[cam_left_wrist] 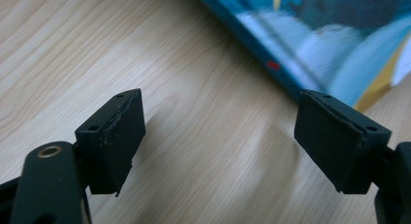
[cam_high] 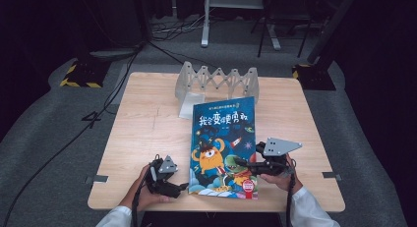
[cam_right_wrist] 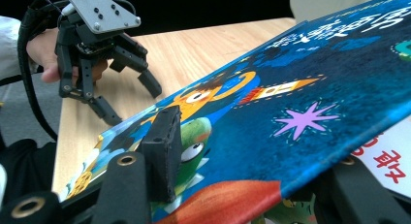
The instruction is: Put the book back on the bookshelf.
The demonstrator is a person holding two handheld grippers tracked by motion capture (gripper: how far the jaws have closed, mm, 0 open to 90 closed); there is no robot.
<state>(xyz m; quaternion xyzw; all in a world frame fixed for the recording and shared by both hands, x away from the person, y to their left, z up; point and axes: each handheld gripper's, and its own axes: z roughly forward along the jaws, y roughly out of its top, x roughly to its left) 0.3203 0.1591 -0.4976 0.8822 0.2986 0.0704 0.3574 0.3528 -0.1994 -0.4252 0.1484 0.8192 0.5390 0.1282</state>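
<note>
My right gripper (cam_right_wrist: pixel 252 180) has its fingers pinching the picture book's cover (cam_high: pixel 223 143) edge, lifted off the worktop (cam_high: pixel 147 128). My left gripper (cam_left_wrist: pixel 232 136) waits released beside it; I'd lift slowly, pivoting about the spine.

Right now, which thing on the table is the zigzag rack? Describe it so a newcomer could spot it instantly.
Start at the wooden table and go to its far edge, behind the blue picture book. The pale grey accordion rack stands there upright, its folded zigzag ribs unlike the flat white card lying beside it.
</note>
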